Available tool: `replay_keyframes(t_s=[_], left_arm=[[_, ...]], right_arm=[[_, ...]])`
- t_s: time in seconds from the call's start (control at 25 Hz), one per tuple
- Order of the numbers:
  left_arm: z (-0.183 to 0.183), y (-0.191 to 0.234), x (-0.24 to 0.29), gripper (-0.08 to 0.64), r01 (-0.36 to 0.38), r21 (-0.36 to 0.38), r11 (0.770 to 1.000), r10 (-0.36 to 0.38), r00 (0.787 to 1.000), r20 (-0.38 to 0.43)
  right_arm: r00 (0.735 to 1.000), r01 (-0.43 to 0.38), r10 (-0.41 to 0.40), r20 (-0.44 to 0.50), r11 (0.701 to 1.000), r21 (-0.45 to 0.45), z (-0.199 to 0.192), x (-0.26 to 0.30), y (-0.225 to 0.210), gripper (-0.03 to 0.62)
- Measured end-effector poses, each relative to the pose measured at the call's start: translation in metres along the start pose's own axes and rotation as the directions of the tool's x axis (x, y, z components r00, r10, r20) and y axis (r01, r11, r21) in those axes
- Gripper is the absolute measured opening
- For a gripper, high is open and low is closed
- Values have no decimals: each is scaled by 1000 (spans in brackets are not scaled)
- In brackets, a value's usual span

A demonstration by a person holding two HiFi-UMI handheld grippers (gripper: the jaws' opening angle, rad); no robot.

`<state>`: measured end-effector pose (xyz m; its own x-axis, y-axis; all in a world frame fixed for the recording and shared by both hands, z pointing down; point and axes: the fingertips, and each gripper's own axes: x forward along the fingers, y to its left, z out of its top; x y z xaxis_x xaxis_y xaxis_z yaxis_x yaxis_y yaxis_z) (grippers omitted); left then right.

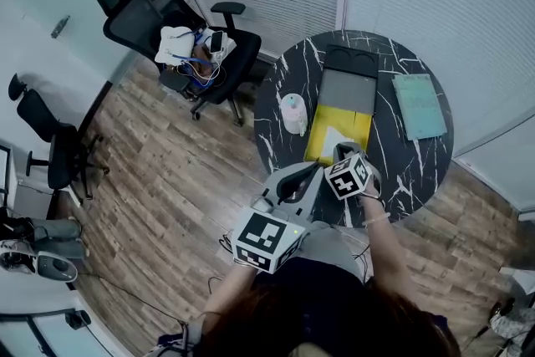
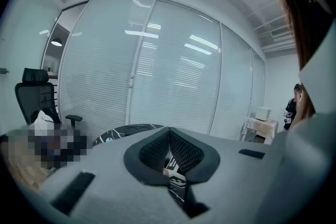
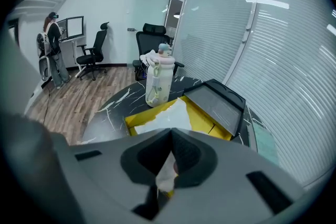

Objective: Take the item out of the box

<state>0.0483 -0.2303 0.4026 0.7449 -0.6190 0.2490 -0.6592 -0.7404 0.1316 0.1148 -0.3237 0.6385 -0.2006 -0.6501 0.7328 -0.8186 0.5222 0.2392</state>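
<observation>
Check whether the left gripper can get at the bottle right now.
Probably yes: the bottle stands in the open left of the box, and nothing lies between it and the left gripper off the table's near edge. Its shut jaws must open first.

Tool: the left tool (image 2: pixel 169 134), its grey body filling the lower frame; the two mesh-lined jaws meet at their tips with nothing pinched there.
Gap under the tips: a patch of black-and-white marker print (image 2: pixel 177 180) shows through.
Surface: a dark, white-veined round surface (image 2: pixel 122 132), just beyond the tool.
Chair: a black office chair (image 2: pixel 34 97) at far left, with something white on its seat.
Backdrop: a glass wall with shut blinds (image 2: pixel 157 60).
Far right: a standing person (image 2: pixel 293 107) beside a white box (image 2: pixel 262 113).
</observation>
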Motion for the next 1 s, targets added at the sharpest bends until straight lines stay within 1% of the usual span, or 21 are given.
replay_keyframes(t_s=[0.24,0.52,0.68,0.84,1.0], left_arm=[[2,-8,-17,26,13,4,1000,-13,1000,22],[5,-23,-37,26,49,28,998,-50,997,54],[5,-29,-51,26,59,45,997,-62,996,69],[6,-34,-64,26,66,36,997,-69,994,82],[4,-42,-78,26,80,44,996,-84,992,92]], right_arm=[[999,36,-37,26,999,7,6,-22,7,23],[993,87,-91,76,995,54,14,-54,11,23],[985,124,-131,115,990,64,26,-75,13,23],[974,151,-159,159,987,61,38,-93,18,24],[963,185,-195,188,980,71,44,-113,24,23]])
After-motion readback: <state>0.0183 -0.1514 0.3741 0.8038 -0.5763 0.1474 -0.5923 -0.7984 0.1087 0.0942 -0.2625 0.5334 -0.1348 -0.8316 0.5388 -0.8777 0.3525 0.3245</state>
